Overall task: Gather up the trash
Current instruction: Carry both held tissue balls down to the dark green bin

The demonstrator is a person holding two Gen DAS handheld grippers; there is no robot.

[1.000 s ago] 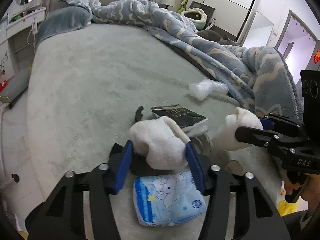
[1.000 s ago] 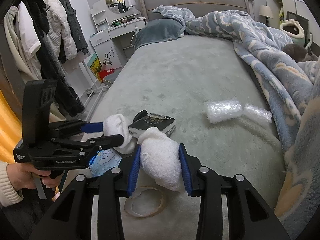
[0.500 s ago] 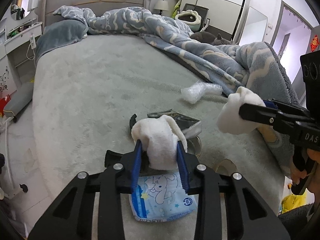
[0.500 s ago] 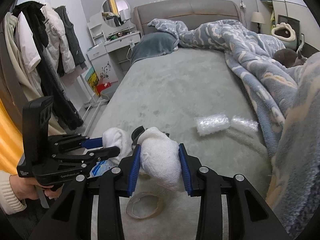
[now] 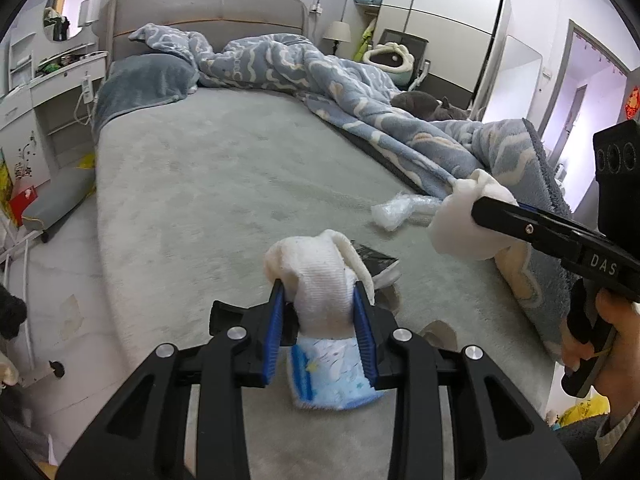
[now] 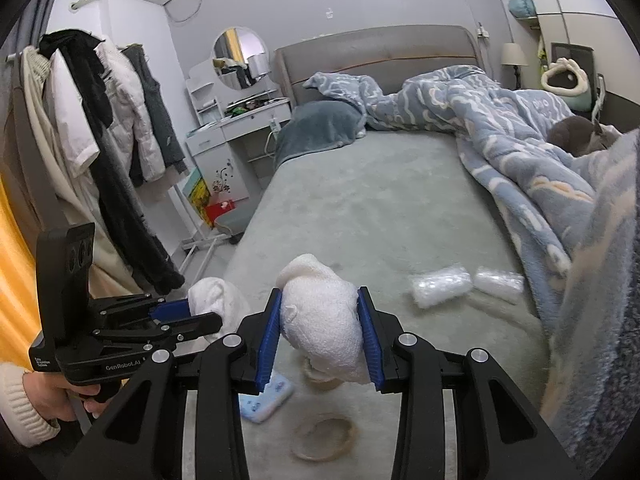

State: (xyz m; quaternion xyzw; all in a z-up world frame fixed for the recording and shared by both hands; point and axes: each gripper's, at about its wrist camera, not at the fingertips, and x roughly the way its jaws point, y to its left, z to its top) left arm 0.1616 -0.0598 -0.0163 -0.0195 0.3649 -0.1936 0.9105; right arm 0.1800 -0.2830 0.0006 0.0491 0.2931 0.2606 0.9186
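While you are standing at the foot of the bed (image 5: 224, 184), you are holding two grippers above its grey cover, each clamped on a white wad of soft material. Your left gripper (image 5: 320, 312) has just been closing, and its blue pads are now pressing on the left wad (image 5: 320, 276); your right gripper (image 6: 320, 332) is squeezing the right wad (image 6: 324, 320) the same way. Both wads are hanging clear of the bed, lifted off its near end. Judging from that, you are partway through collecting: two pieces are in hand, but several are lying uncollected on the bed. A blue printed packet (image 5: 332, 376) is sitting at the foot edge, directly under your left gripper. A ring of tape (image 6: 324, 438) is resting near it, also at the foot edge. A dark wrapper (image 5: 374, 258) is lying a little farther up the bed, and two crumpled clear plastic pieces (image 6: 440, 286) are lying beyond it, beside the rumpled blue blanket (image 5: 360, 108) on the bed's right side. No bin, bag or other trash container is showing in either view, so you are not seeing where these wads are meant to go.
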